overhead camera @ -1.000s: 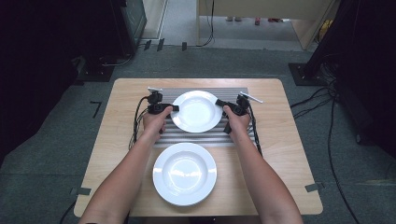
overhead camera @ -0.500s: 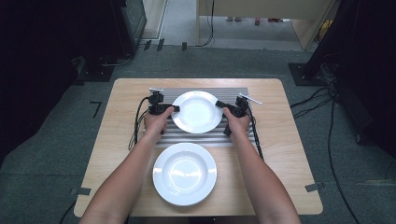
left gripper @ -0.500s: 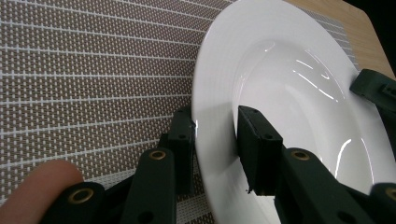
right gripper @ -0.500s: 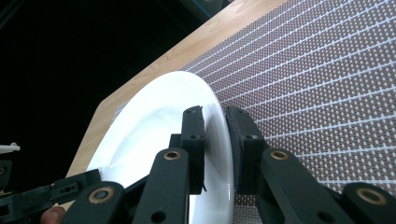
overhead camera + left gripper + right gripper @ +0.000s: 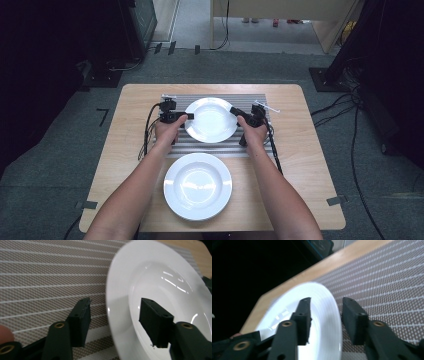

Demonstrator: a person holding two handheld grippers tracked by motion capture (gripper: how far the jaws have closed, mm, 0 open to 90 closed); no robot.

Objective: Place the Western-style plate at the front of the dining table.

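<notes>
The left gripper [image 5: 189, 116] and right gripper [image 5: 232, 109], at frame centre, flank the far plate [image 5: 212, 120]. Both forearms reach up from the bottom edge. Their jaws have just been opening and stand slack astride its rim, gripping nothing.

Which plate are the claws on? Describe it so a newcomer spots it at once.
On the wooden table lies a striped grey mat at the far half. The far plate sits on it, rim between both open claws. The near plate, equally white, lies on bare wood, untouched.
</notes>
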